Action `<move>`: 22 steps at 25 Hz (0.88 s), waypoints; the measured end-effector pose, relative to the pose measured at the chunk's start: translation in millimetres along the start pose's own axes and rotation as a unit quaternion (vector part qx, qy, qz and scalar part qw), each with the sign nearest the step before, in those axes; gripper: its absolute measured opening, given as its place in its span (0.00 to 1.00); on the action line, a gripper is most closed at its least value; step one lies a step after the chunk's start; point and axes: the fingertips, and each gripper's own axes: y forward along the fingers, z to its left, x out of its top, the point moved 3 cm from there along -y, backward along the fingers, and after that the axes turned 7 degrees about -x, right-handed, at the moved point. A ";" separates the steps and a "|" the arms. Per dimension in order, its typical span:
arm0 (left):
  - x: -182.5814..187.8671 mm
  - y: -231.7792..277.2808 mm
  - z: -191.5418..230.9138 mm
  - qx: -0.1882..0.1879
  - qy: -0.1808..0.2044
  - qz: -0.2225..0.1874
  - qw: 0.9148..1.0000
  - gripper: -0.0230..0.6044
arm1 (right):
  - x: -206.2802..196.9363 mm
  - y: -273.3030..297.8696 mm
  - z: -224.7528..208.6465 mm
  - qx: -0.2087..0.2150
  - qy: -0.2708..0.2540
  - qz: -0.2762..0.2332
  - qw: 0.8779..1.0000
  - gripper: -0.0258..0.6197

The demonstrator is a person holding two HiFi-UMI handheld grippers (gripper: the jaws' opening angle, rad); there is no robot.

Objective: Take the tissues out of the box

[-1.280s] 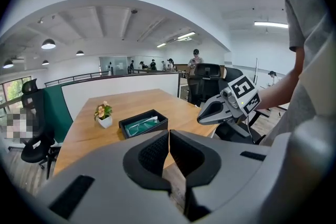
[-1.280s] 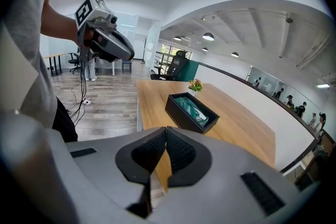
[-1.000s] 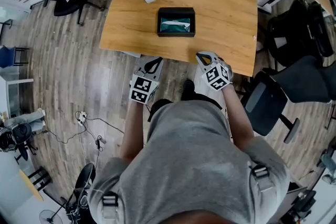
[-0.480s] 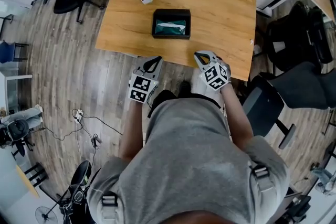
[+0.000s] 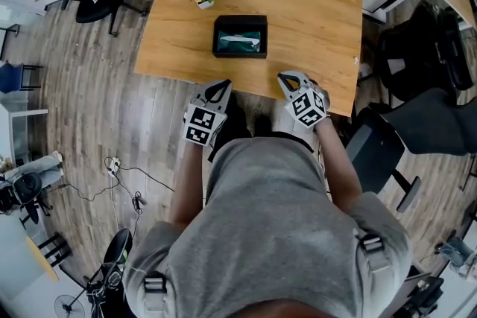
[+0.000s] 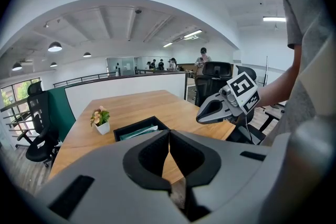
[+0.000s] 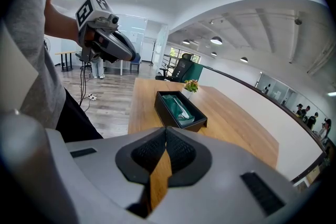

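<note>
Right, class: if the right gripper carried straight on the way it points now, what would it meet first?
Probably the wooden table, just short of the black box. The right gripper, fingers shut, aims down at bare wood. Depth is unclear, so the box is possible.

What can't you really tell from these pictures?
- How many tissues there are: in the right gripper view the walls of the black box hide all below the top one, and in the head view they are too small.
- Far edge of the table: cut off by the head view's top edge.
- The people at the back, left gripper view: too small.
- Floor beneath the person: hidden by their body, head view.
</note>
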 end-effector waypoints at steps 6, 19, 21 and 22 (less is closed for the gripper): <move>6.9 11.6 10.7 -0.008 0.016 0.002 1.000 0.07 | -3.3 7.2 -6.9 -0.002 -0.002 0.006 1.000 0.05; 9.5 43.7 53.1 -0.040 0.050 0.039 0.997 0.07 | 8.1 40.2 -29.1 -0.017 0.018 0.019 1.000 0.05; 8.6 48.7 59.0 -0.047 0.050 0.043 0.997 0.07 | 7.3 46.3 -28.9 -0.017 0.023 0.025 0.999 0.05; 8.7 51.4 61.9 -0.051 0.052 0.045 0.996 0.07 | 7.3 49.4 -29.7 -0.018 0.026 0.027 0.999 0.05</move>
